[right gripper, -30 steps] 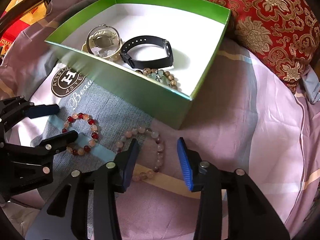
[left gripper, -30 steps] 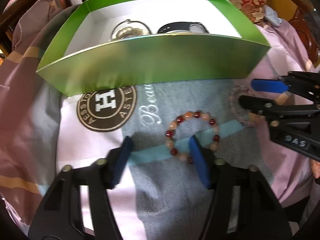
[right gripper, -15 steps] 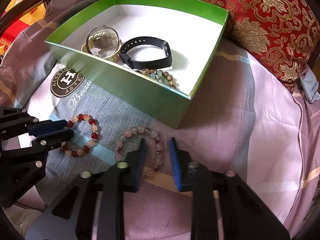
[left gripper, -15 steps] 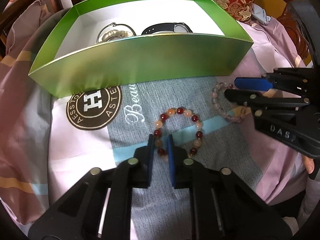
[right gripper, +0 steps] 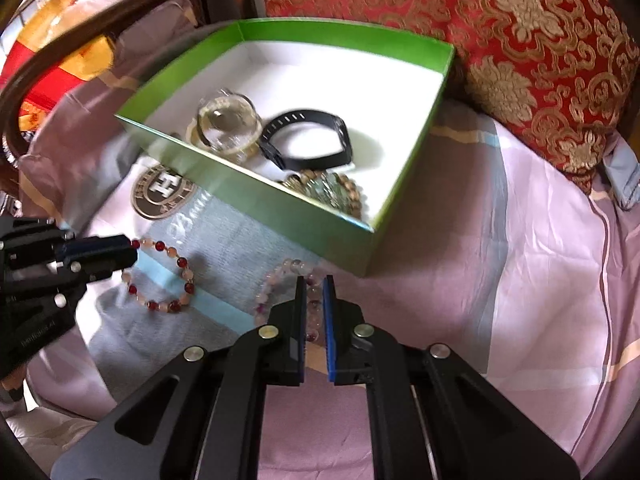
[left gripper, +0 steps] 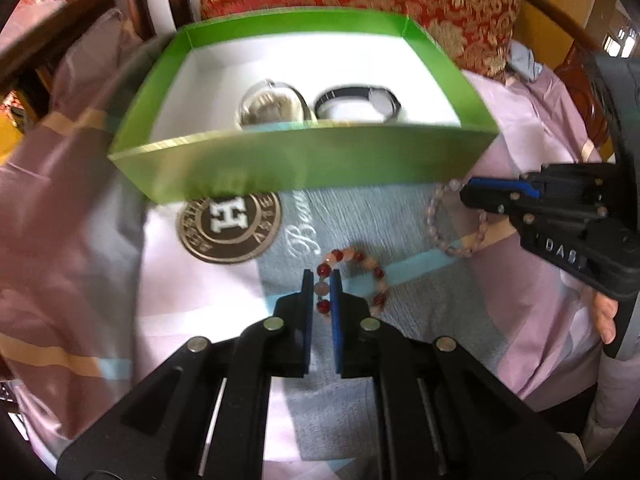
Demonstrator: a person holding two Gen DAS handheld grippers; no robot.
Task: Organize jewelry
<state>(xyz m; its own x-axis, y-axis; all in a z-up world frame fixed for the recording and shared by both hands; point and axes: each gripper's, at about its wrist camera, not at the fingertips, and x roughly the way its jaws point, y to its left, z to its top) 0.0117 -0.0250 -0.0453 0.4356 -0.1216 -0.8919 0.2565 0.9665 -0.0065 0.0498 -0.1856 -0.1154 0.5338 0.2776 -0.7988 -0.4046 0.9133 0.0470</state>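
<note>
Two black grippers with blue pads are each pinching a beaded bracelet on a bed covered in pink and grey fabric. Nearest in the left wrist view, the left gripper (left gripper: 322, 286) is pressing its two pads together around the left side of a red and peach bracelet (left gripper: 354, 280), with one pale bead and a dark red bead showing in the narrow gap. That bracelet is lying on a grey patch of the bedcover (left gripper: 400, 344), crossing a light blue stripe. To its right, a pale pink bracelet (left gripper: 456, 220) is sitting under the tip of the right gripper (left gripper: 470, 194), and part of a hand (left gripper: 606, 316) is showing behind that tool.

Nearest in the right wrist view, the right gripper (right gripper: 315, 300) is closing its pads on the right side of the pale pink bracelet (right gripper: 280, 280), beads filling the slit between them. Left of it, the left gripper (right gripper: 128, 254) is gripping the edge of the red and peach bracelet (right gripper: 160, 276).

Just beyond both bracelets, a round brown logo (right gripper: 162, 196) is printed on the cover. Behind it, a green box (right gripper: 256, 196) with a white inside is holding a clear bangle (right gripper: 228, 122), a black watch band (right gripper: 306, 140) and a greenish bead bracelet (right gripper: 328, 188). Farthest back, a red and gold cushion (right gripper: 540, 52) is leaning behind the box.
</note>
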